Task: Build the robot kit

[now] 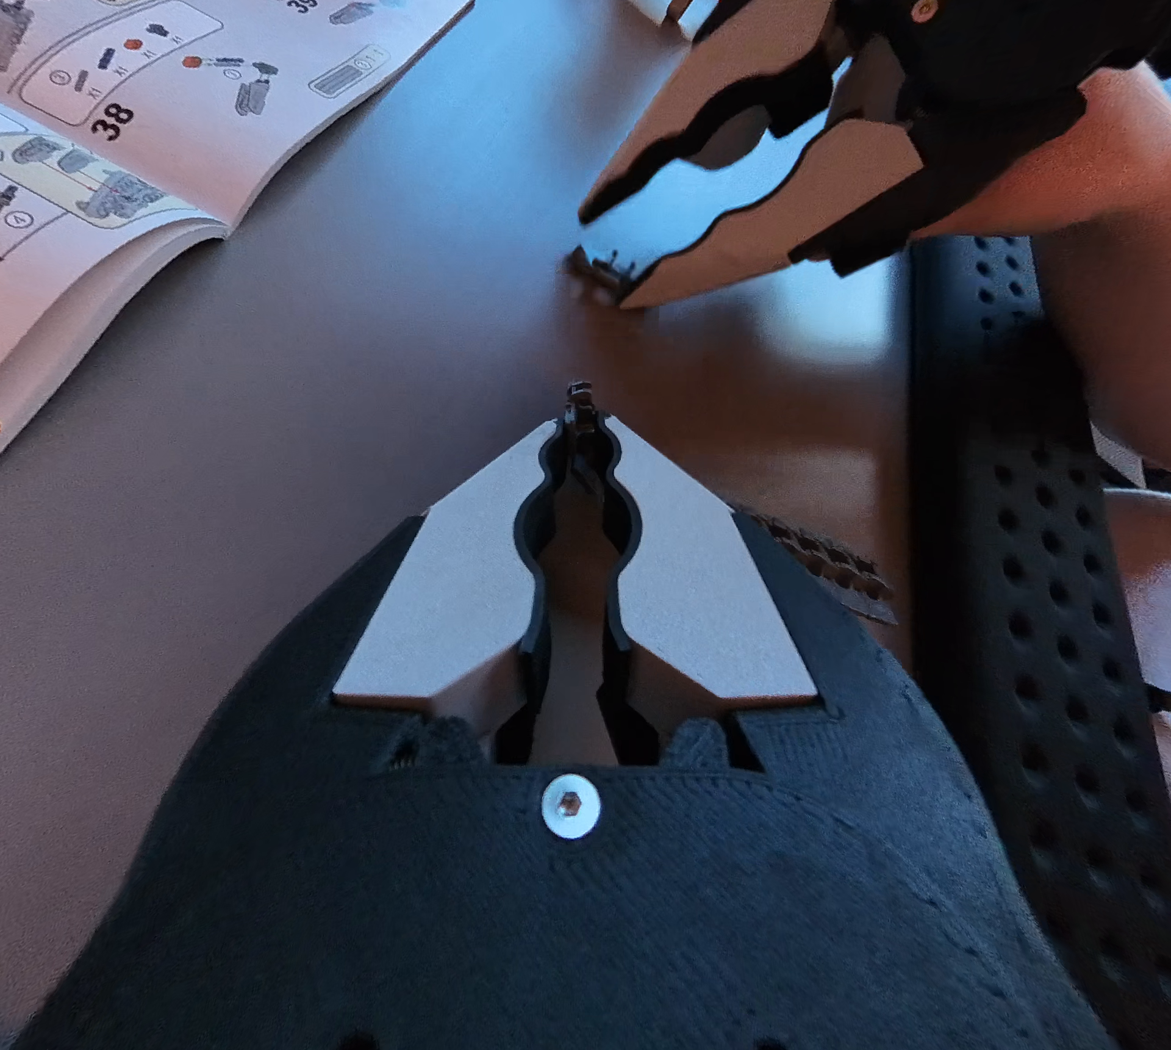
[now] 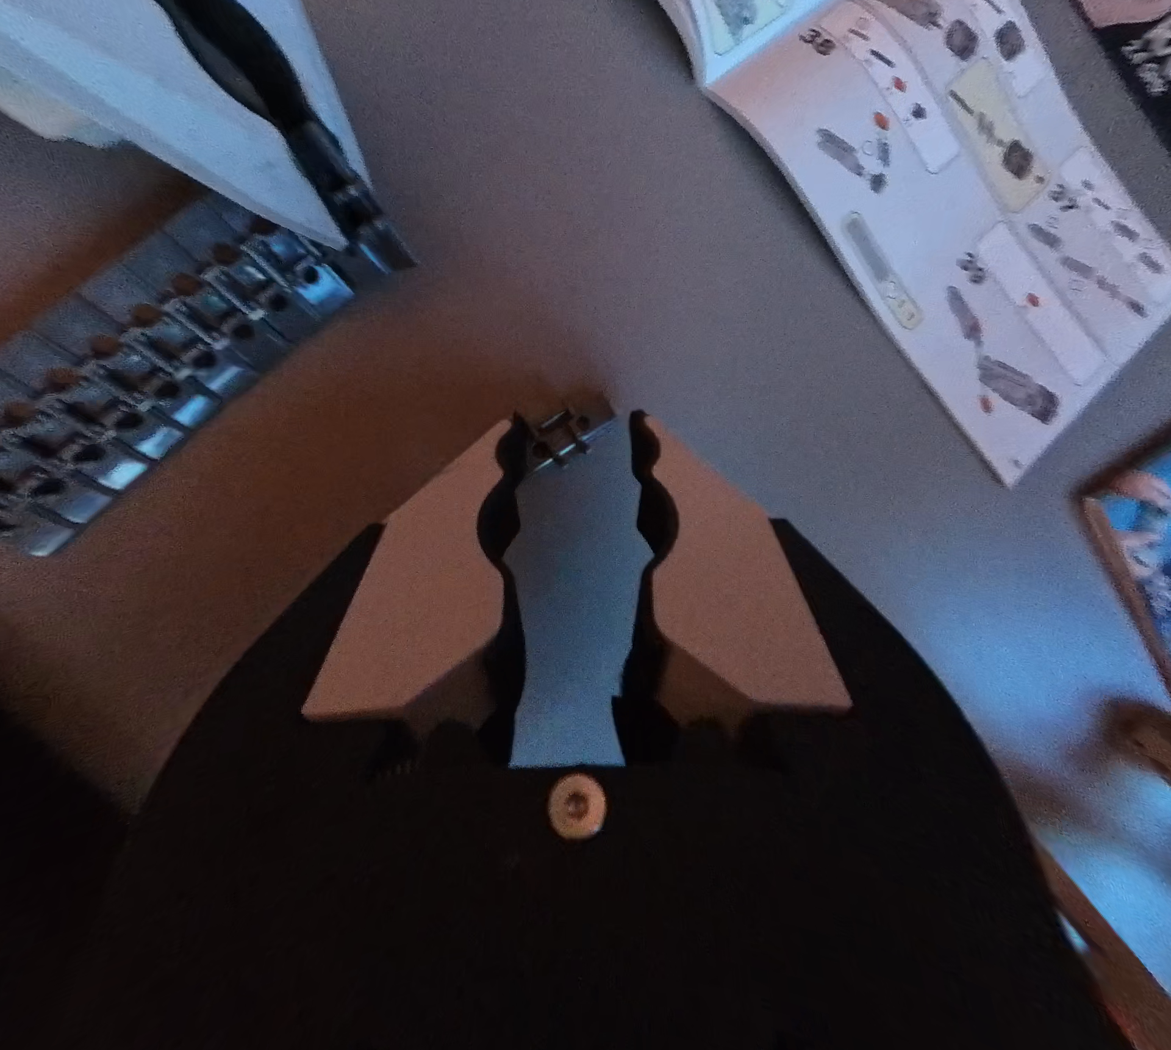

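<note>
The small dark piece [image 1: 580, 417] sits pinched at the very tips of my left tongs [image 1: 580, 425], just above the grey bench [image 1: 393, 271], and held by so little it could twist or drop if I jolt it. My right tongs [image 2: 573, 436] stand spread, with a small pinned part [image 2: 561, 439] lying on the bench between the tips, near the left one; a careless close could flick it away. An open instruction booklet [image 1: 190, 69] and a perforated black tray [image 1: 1014, 576] flank them.

Left gripper [image 1: 580, 424], right gripper [image 2: 573, 430]: black printed shells, tan wavy-edged fingers [image 1: 456, 576], 1 silver screw [image 1: 570, 806] each.
</note>
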